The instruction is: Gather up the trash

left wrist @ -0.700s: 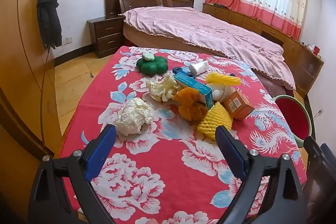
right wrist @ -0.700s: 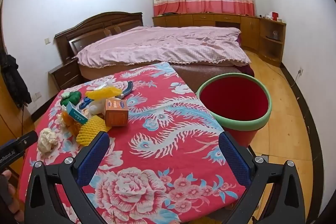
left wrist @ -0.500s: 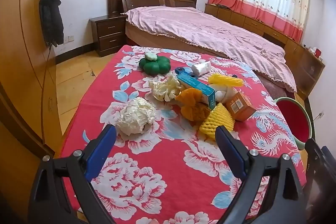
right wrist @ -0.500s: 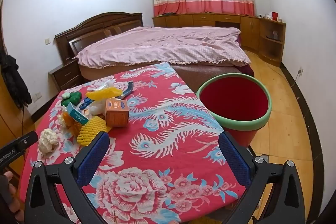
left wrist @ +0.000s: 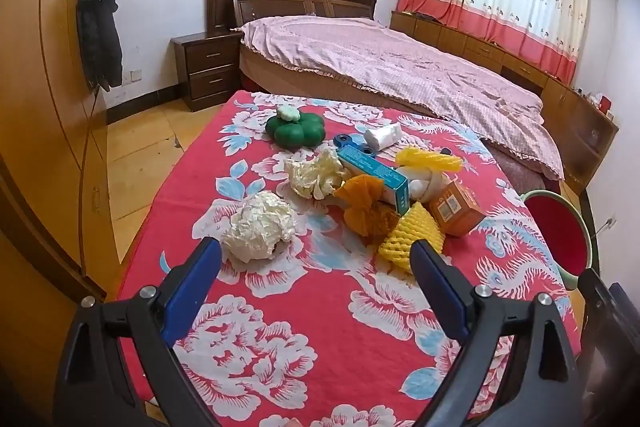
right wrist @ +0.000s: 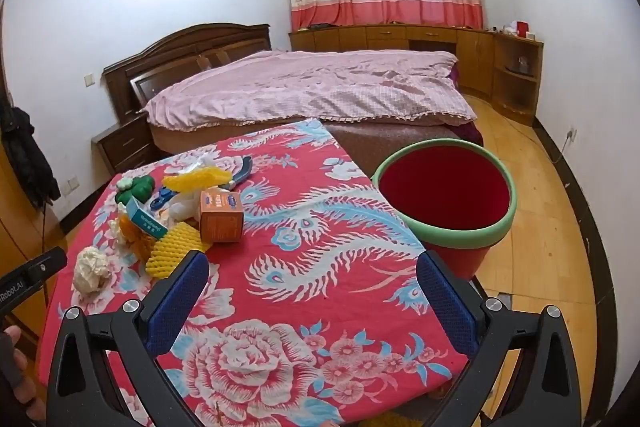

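My left tongs (left wrist: 316, 267) have crept closer to the trash pile on the desk (left wrist: 320, 327); the crumpled paper ball (left wrist: 260, 225) now sits at eleven o'clock, ready for pickup. Both left and right tongs (right wrist: 312, 279) gape released, holding nothing; the red bin (right wrist: 444, 195) waits at one o'clock.

the trash pile (left wrist: 360, 187) lies on the table (right wrist: 320, 267), with the bin (right wrist: 446, 203) beside its right edge.

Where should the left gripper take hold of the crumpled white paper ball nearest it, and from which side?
Grip the crumpled white paper ball across its middle, coming down from above and the near side. It lies alone on the tablecloth, clear of the yellow foam net and the rest of the pile, so both fingers probably fit either side. The left gripper is open, likely wide enough to span it.
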`<control>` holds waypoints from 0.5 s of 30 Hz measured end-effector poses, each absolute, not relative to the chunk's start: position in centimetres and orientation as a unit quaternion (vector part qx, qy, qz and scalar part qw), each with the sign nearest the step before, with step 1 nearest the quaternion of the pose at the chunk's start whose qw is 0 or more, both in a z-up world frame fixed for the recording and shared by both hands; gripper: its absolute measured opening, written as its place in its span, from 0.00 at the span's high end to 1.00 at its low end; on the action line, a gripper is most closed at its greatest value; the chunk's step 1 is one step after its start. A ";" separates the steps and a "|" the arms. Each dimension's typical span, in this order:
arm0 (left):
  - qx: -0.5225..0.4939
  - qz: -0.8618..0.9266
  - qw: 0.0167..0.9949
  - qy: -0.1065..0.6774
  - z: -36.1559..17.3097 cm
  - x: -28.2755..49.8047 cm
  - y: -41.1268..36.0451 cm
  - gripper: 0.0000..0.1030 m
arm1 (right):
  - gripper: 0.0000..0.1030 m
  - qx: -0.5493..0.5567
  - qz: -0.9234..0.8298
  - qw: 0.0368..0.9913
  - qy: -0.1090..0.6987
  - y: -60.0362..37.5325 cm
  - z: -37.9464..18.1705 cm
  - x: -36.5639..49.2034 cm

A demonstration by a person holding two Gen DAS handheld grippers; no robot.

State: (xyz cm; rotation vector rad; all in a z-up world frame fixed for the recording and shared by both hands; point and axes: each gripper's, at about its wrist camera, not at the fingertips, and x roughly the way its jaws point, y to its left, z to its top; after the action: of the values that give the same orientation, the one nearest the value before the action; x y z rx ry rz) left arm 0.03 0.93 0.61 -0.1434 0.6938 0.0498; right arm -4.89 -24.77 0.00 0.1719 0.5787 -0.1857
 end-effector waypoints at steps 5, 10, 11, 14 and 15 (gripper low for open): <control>-0.070 0.025 0.938 0.339 0.6 0.0 0.9 0.08 | 0.00 0.088 -0.092 0.950 0.286 -24.9 0.0 -4.9; -0.070 0.025 0.938 0.339 0.6 0.0 0.9 0.08 | 0.00 0.091 -0.091 0.948 0.290 -25.4 -0.2 -4.8; -0.069 0.026 0.938 0.339 0.7 0.0 0.9 0.08 | 0.00 0.092 -0.091 0.948 0.290 -25.4 -0.3 -4.8; -0.069 0.026 0.938 0.339 0.7 0.0 0.8 0.08 | 0.00 0.090 -0.092 0.948 0.291 -25.3 -0.3 -4.7; -0.069 0.026 0.938 0.339 0.7 0.0 0.8 0.08 | 0.00 0.090 -0.092 0.948 0.291 -25.3 -0.3 -4.7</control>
State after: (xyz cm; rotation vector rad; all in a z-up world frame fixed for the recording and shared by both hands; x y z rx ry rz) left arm -0.04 0.85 0.68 -0.1403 0.6934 0.0531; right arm -4.75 -25.29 -0.34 0.1836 0.5928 -0.1879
